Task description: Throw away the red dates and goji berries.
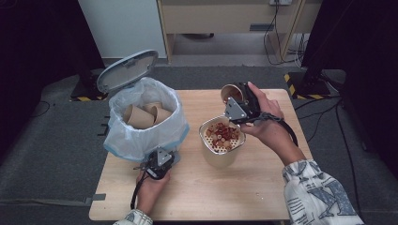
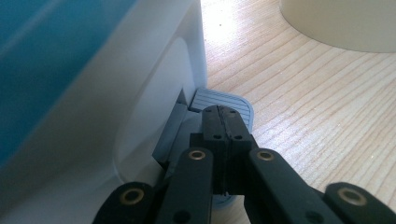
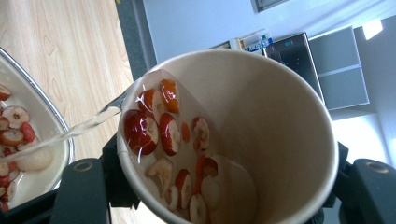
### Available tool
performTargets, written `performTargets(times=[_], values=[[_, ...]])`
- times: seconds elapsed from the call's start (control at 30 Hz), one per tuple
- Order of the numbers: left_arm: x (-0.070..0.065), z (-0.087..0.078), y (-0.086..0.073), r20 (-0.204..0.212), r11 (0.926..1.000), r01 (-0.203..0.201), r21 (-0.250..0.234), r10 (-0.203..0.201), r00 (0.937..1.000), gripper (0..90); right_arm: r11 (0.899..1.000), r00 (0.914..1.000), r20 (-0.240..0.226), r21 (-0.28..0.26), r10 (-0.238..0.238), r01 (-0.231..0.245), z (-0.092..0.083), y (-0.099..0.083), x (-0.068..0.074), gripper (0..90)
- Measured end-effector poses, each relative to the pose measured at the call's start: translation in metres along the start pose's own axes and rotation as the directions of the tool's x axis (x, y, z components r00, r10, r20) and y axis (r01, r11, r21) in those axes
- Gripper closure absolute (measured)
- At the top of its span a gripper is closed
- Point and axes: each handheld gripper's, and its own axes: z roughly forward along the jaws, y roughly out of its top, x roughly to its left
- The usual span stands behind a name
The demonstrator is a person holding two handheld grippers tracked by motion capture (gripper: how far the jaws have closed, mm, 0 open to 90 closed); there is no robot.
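At the left edge of the wooden surface [image 1: 263, 187] stands a small pedal bin [image 1: 143, 119] with a pale blue bag inside, and its grey lid [image 1: 126, 70] is standing up at the back. Several brown paper cups [image 1: 141, 116] lie in the bag. In front of the bin, toward the near edge, the left gripper [image 1: 159, 161] is held by the person's left hand [image 1: 151, 185]; its jaws are pressed together with nothing between them, and their tips rest on the grey ribbed pedal [image 2: 224, 103] at the foot of the bin. Near the middle of the surface stands a cream container [image 1: 220, 143] with a metal strainer [image 1: 222, 136] in its top, and slices of red fruit [image 1: 221, 132] lie in the strainer. Just behind and above it, toward the right, the right gripper [image 1: 239, 105] holds a paper cup [image 3: 261, 135] between its jaws, which are closed on the walls of the cup. This cup is tilted toward the strainer. Inside it are more fruit slices [image 3: 163, 135] in clear liquid, and a thin stream of water [image 3: 79, 128] runs from its rim down into the strainer.
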Motion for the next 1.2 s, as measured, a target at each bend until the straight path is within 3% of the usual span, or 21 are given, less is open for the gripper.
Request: performTargets(times=[0.3, 0.37, 0.5, 0.53, 0.63, 0.67, 0.7, 0.77, 0.9, 1.2], values=[[-0.0002, 0.0, 0.0, -0.001, 1.0, 0.0, 0.0, 0.0, 1.0, 89.1, 1.0, 0.9998, 0.003, -0.002, 0.017, -0.017, -0.0002, -0.0013, -0.0023, 30.5], [-0.0002, 0.0, 0.0, -0.001, 1.0, 0.0, 0.0, 0.0, 1.0, 89.2, 1.0, 0.9996, 0.008, 0.008, -0.026, 0.026, -0.0002, 0.0003, -0.0014, 30.5], [-0.0002, 0.0001, 0.0, -0.001, 1.0, 0.0, -0.001, 0.0, 1.0, 89.1, 0.998, 0.9982, 0.013, 0.018, -0.059, 0.059, -0.0001, 0.0019, 0.0004, 30.5], [-0.0001, 0.0001, 0.0, -0.001, 1.0, 0.001, -0.001, -0.001, 1.0, 89.2, 0.994, 0.9946, 0.017, 0.028, -0.102, 0.102, 0.0003, 0.0029, 0.0017, 30.5], [-0.0001, 0.0, 0.0, 0.0, 1.0, 0.001, 0.0, -0.001, 1.0, 89.2, 0.991, 0.9909, 0.02, 0.036, -0.133, 0.132, 0.0003, 0.0038, 0.0031, 30.5], [-0.0001, 0.0, 0.0, 0.0, 1.0, 0.001, 0.0, -0.001, 1.0, 89.1, 0.982, 0.983, 0.024, 0.053, -0.182, 0.181, 0.0002, 0.0049, 0.0052, 30.6], [-0.0001, 0.0, 0.0, 0.0, 1.0, 0.001, 0.0, -0.001, 1.0, 89.2, 0.981, 0.9813, 0.025, 0.053, -0.191, 0.189, 0.0005, 0.0052, 0.0062, 30.6], [-0.0001, 0.0001, 0.0, 0.0, 1.0, 0.001, -0.001, -0.001, 1.0, 89.1, 0.986, 0.9861, 0.019, 0.042, -0.165, 0.164, 0.0005, 0.0053, 0.0058, 30.6], [-0.0001, 0.0001, 0.0, 0.0, 1.0, 0.001, -0.001, -0.001, 1.0, 89.1, 0.986, 0.9861, 0.024, 0.044, -0.164, 0.163, 0.0006, 0.0045, 0.0046, 30.6], [-0.0001, 0.0001, 0.0, -0.001, 1.0, 0.001, -0.001, -0.001, 1.0, 89.1, 0.98, 0.9808, 0.032, 0.052, -0.192, 0.191, -0.0011, 0.0025, 0.0053, 30.6]])
